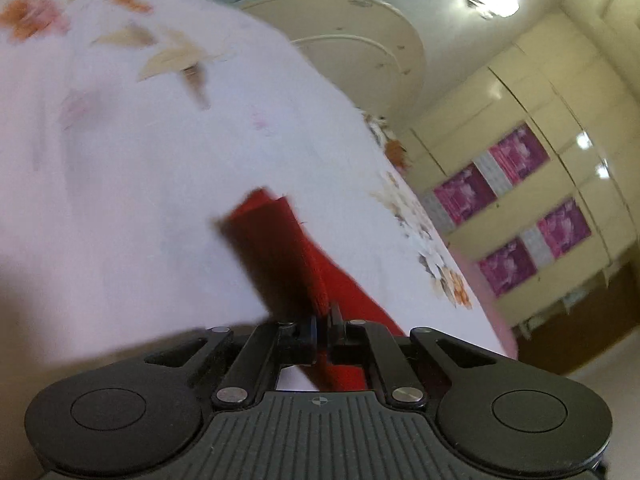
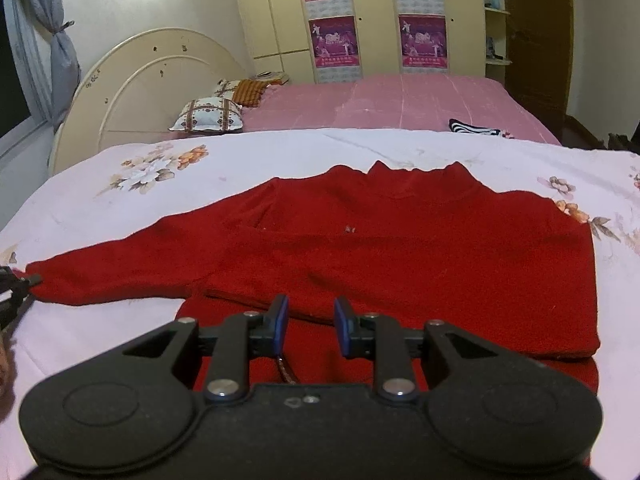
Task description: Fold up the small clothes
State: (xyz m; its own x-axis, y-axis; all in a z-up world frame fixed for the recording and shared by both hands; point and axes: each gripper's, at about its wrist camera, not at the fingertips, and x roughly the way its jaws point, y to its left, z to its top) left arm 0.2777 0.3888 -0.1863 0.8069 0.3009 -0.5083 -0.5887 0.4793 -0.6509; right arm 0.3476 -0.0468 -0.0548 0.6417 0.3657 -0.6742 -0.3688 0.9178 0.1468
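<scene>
A red sweater (image 2: 400,240) lies flat on a white floral sheet (image 2: 280,152), collar away from me and one long sleeve (image 2: 120,272) stretched out to the left. My right gripper (image 2: 310,308) hovers over the sweater's near hem, its blue pads (image 2: 282,320) apart with nothing clamped between them. In the left wrist view, my left gripper (image 1: 323,316) is shut on the red sleeve (image 1: 276,248), which sticks forward from the jaws over the sheet (image 1: 140,180). In the right wrist view the left gripper (image 2: 30,280) shows at the far left edge, at the cuff.
A cream headboard (image 2: 152,80) and two patterned pillows (image 2: 208,118) stand at the back left. Beyond the sheet lies a pink bedspread (image 2: 400,100) with a small black-and-white striped item (image 2: 472,128) on it. A cream wardrobe (image 2: 360,20) fills the far wall.
</scene>
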